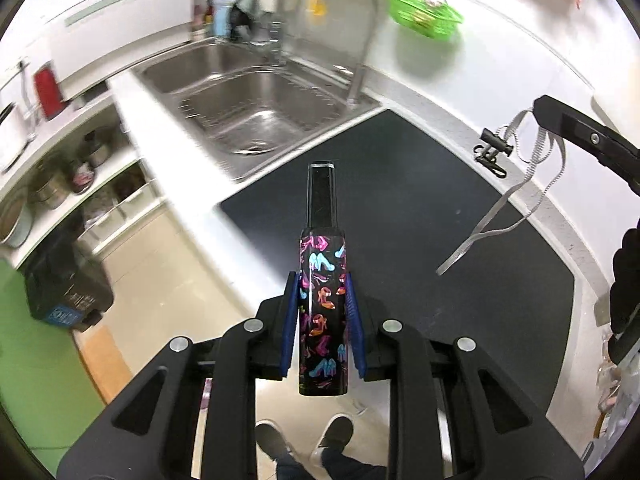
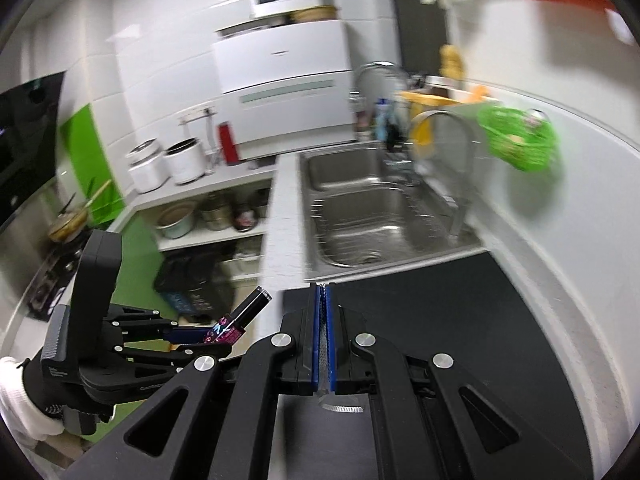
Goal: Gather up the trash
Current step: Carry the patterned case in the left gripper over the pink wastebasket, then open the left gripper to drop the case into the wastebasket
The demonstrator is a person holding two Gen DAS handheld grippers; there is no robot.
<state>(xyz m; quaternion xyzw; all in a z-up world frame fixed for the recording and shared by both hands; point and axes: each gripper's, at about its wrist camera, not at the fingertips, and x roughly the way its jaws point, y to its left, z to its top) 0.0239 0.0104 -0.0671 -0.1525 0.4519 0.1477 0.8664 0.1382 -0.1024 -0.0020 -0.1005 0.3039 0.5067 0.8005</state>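
Both grippers are loaded and raised clear of the counter; the step in hand appears to be the carry, with pickup complete and disposal not yet done.

Left gripper (image 1: 322, 312): jaws narrow, blue pads pressed on both sides of a small patterned bottle (image 1: 323, 312). The bottle is black with coloured shoe prints and has a long black cap (image 1: 321, 194) that projects forward past the fingertips. In the right wrist view the same bottle (image 2: 230, 326) tilts up and away from the gripper, held above the gap between counter edge and floor.

Right gripper (image 2: 323, 336): jaws fully closed on a grey strap (image 2: 323, 354), which shows as a thin strip between the pads. In the left wrist view the strap (image 1: 504, 200) hangs in loops from that gripper's tip, with a black clip (image 1: 490, 152) at one end, dangling above the dark mat (image 1: 400, 200) on the counter.

A dark bin (image 2: 192, 284) stands on the floor below the open shelves, left of the sink (image 1: 256, 116). It is the probable destination, though the blur hides whether it is open.

Next move, as judged: bring each gripper over the bin mouth before releasing. The strap swings freely, so its clip may catch the counter edge or the bin rim; lower it in first, then release. The bottle is rigid and smooth; it needs only a clean opening of the jaws above the bin.
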